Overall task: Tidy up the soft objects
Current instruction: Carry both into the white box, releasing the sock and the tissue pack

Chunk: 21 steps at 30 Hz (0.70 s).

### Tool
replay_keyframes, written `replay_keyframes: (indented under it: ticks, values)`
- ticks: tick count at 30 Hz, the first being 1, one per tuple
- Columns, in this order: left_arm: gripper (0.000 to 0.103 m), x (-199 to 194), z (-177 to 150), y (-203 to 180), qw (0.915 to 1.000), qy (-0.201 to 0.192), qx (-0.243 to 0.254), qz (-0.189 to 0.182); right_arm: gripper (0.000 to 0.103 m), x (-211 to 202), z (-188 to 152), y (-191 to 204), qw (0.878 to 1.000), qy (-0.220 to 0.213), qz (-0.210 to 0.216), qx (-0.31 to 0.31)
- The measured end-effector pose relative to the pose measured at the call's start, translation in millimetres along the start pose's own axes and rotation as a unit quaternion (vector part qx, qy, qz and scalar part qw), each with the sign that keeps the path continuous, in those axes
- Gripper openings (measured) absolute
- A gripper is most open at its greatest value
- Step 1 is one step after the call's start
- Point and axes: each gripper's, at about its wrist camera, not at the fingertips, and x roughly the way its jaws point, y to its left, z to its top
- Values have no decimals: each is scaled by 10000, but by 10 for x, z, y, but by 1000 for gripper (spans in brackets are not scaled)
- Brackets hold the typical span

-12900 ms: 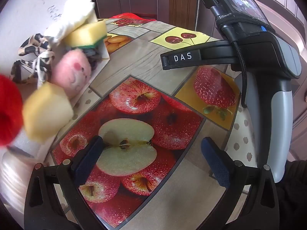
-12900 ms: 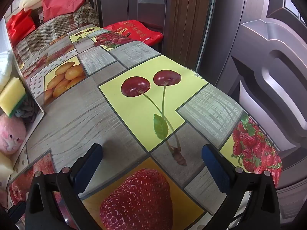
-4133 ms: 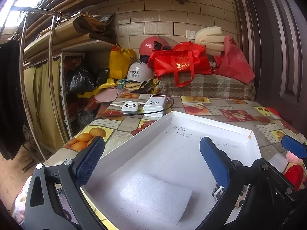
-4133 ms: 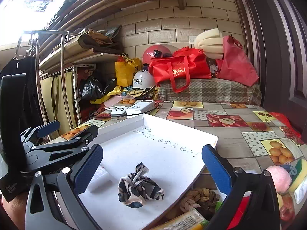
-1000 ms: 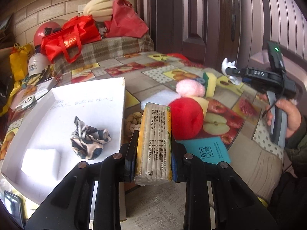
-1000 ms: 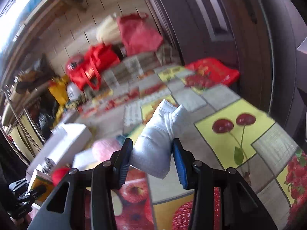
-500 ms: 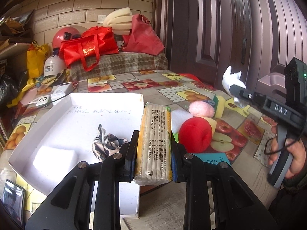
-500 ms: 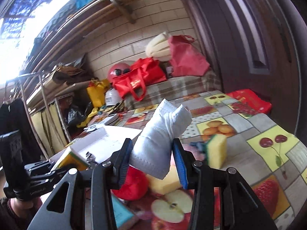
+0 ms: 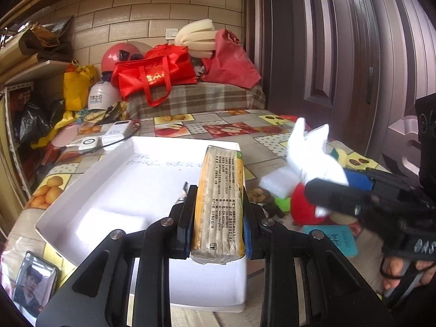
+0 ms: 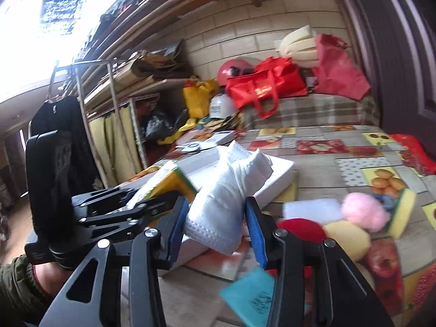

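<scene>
My left gripper (image 9: 217, 218) is shut on a wrapped yellow sponge pack (image 9: 219, 199), held on edge above the near side of the white tray (image 9: 81, 185). My right gripper (image 10: 215, 226) is shut on a folded white cloth (image 10: 226, 193); in the left wrist view that cloth (image 9: 313, 155) hovers right of the tray, over the pile. A white foam block (image 9: 109, 220) lies in the tray. To the right sit a red ball (image 10: 302, 230), a pink pompom (image 10: 363, 211), a yellow sponge (image 10: 347, 237) and a green-backed sponge (image 10: 404, 209).
A teal card (image 10: 250, 297) lies at the table's near edge. A phone (image 9: 34, 280) rests left of the tray. White devices with a cable (image 9: 109, 136) sit behind it. Red bags (image 9: 155, 70) and helmets crowd the far end; a dark door (image 9: 327, 54) stands at the right.
The right gripper has swung left with the white cloth, closing in on the tray and the left gripper. The left gripper edged further over the tray, its pack now hiding the patterned cloth.
</scene>
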Motion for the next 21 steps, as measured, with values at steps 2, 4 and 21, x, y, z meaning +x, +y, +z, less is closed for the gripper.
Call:
replay_keyframes:
  ticks: [2,4,21]
  values:
    - [26,35,-7,67,9999,61,-75,45,43,93,3,138,9997,76,149,-159]
    - [26,79,-15,142,9997,117,-117,172,42,181,9,230,9994,109,235,-233]
    - [26,43,-7,734,9911,-306,-765,1050,42,666,52,232,9995,287,-146,-37]
